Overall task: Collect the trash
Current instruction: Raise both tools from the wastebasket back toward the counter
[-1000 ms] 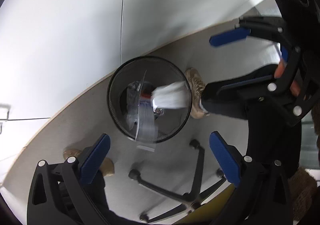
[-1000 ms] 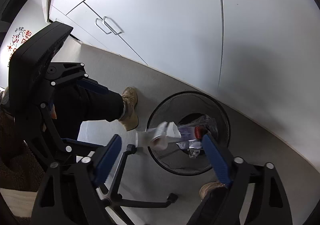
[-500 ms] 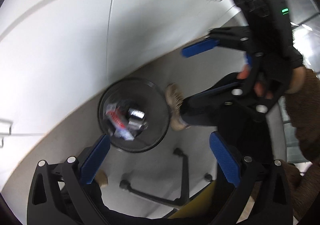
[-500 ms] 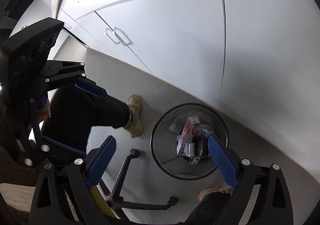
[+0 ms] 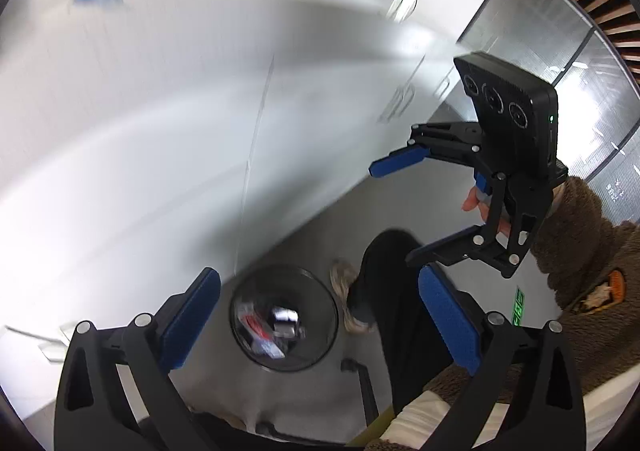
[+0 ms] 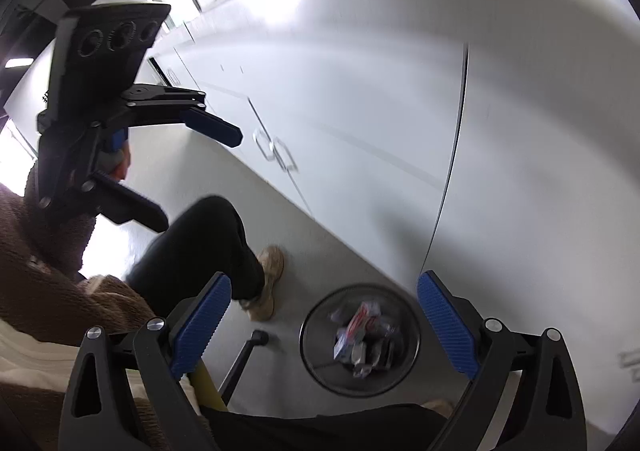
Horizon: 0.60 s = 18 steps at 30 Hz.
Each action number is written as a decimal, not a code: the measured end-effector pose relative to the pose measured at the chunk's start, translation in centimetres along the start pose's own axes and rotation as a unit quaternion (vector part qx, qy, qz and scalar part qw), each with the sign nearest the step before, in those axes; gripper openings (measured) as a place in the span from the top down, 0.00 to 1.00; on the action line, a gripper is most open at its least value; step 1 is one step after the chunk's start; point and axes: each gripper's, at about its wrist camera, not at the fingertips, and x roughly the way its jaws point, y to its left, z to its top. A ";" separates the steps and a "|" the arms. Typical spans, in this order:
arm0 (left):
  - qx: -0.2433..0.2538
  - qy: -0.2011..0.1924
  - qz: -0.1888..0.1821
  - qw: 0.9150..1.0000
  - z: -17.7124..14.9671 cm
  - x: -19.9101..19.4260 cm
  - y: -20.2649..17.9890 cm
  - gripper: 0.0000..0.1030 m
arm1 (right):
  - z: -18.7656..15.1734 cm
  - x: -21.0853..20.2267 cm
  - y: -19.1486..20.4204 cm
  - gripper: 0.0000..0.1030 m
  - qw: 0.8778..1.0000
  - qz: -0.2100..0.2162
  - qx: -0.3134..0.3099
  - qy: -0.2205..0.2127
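On the grey floor beside the white cabinets (image 6: 360, 123) stands a round black mesh bin (image 6: 360, 339), holding crumpled wrappers (image 6: 362, 335), one red and white. Above the bin, the right gripper (image 6: 324, 327) is spread wide with nothing between its blue pads. The left gripper (image 5: 316, 323) is likewise spread and empty, above the bin. Just beside the bin rests a tan shoe (image 6: 268, 283), and a chair leg (image 6: 240, 363) sits near it.

Mesh bin (image 6: 360, 339) mouth is left open from above. It is flanked closely by cabinet doors (image 6: 360, 131), a shoe (image 6: 268, 283) and chair base (image 6: 244, 359). Grey floor (image 6: 188, 179) beyond is unobstructed.
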 end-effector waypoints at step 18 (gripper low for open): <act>0.015 -0.168 0.077 0.983 11.2 -12.7 5.6 0.04 | 12.8 -11.0 -2.5 0.03 0.991 -0.020 -0.064 -0.117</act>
